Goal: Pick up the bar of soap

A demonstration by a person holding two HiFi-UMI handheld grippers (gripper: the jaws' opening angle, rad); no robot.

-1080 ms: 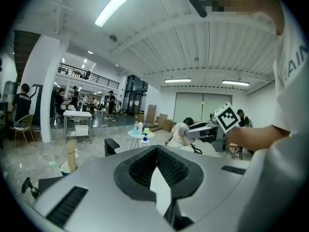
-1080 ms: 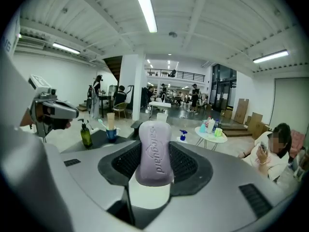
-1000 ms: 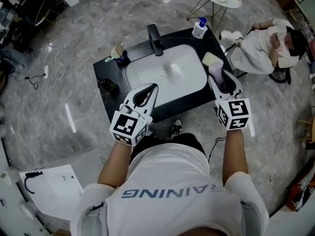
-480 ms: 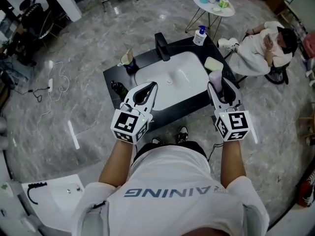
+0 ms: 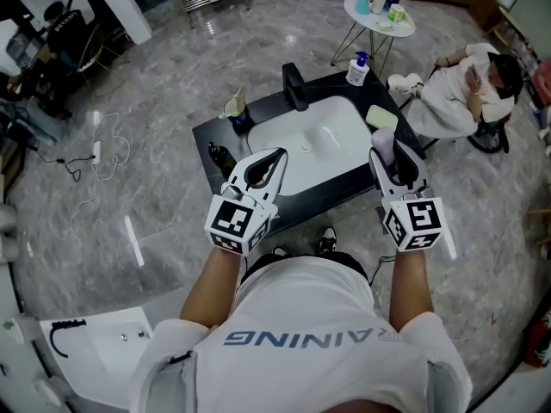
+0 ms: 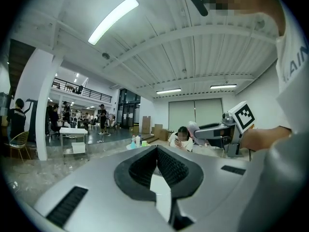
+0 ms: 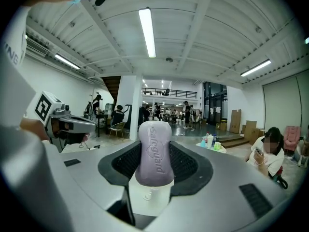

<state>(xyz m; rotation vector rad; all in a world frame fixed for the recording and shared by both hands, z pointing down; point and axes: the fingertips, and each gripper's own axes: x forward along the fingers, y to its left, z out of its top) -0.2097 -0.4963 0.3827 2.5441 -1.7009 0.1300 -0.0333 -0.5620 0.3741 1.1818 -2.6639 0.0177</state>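
A white sink [image 5: 314, 144] in a black counter [image 5: 215, 136] lies beneath and between the left claw [image 5: 274, 157] and right claw [image 5: 385, 151]. Beyond the claws stand a faucet [image 5: 295, 86], a pump bottle [image 5: 356, 70] and a cup [image 5: 236, 108]. A dark bottle [image 5: 219, 156] sits just left of the left claw. A seated person [image 5: 461, 89] is off to the right claw's right.

1. "Safeguard": embossed lengthwise on the lilac bar of soap [image 7: 154, 151], read in the right gripper view.
2. "AINING": grey capitals, mirrored, across the person's white T-shirt [image 5: 310, 337] in the head view. Any letters beyond these are unclear.
3. No other print is legible; bottle labels are too small.
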